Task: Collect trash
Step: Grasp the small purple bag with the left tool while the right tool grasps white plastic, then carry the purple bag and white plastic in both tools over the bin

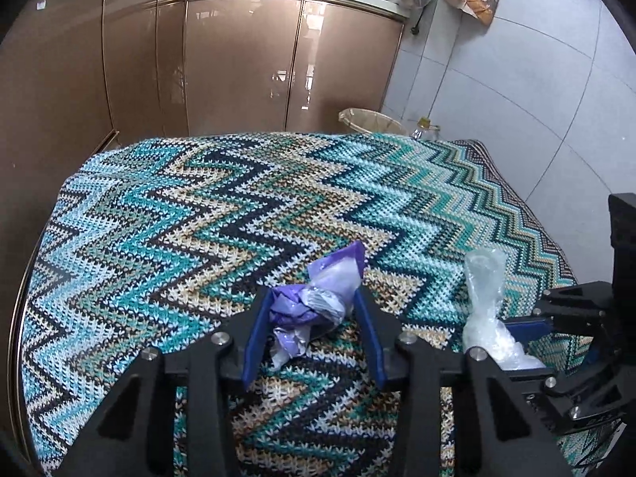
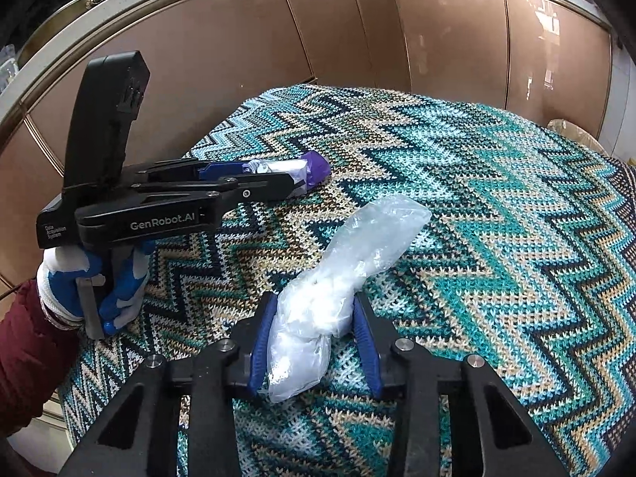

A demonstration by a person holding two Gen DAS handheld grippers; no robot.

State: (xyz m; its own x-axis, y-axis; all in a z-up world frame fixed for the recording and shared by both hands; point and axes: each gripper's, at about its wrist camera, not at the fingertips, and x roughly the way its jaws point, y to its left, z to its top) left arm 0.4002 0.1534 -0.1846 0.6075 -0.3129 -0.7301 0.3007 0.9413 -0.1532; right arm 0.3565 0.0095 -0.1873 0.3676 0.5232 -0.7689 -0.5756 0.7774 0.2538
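On the left of the zigzag blanket point(image 1: 167, 214), purple wrapper point(image 1: 318, 298) pinched in left gripper point(image 1: 314, 310), long axis pointing away along the fingers. To its right, just beside, clear plastic bag point(image 2: 334, 290) clamped in right gripper point(image 2: 314, 310), twisted length slanting away and rightward.

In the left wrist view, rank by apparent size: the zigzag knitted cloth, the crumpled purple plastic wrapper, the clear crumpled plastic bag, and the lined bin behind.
1. Zigzag knitted cloth
2-3. Clear crumpled plastic bag and crumpled purple plastic wrapper: alike
4. Lined bin, far away and partly hidden
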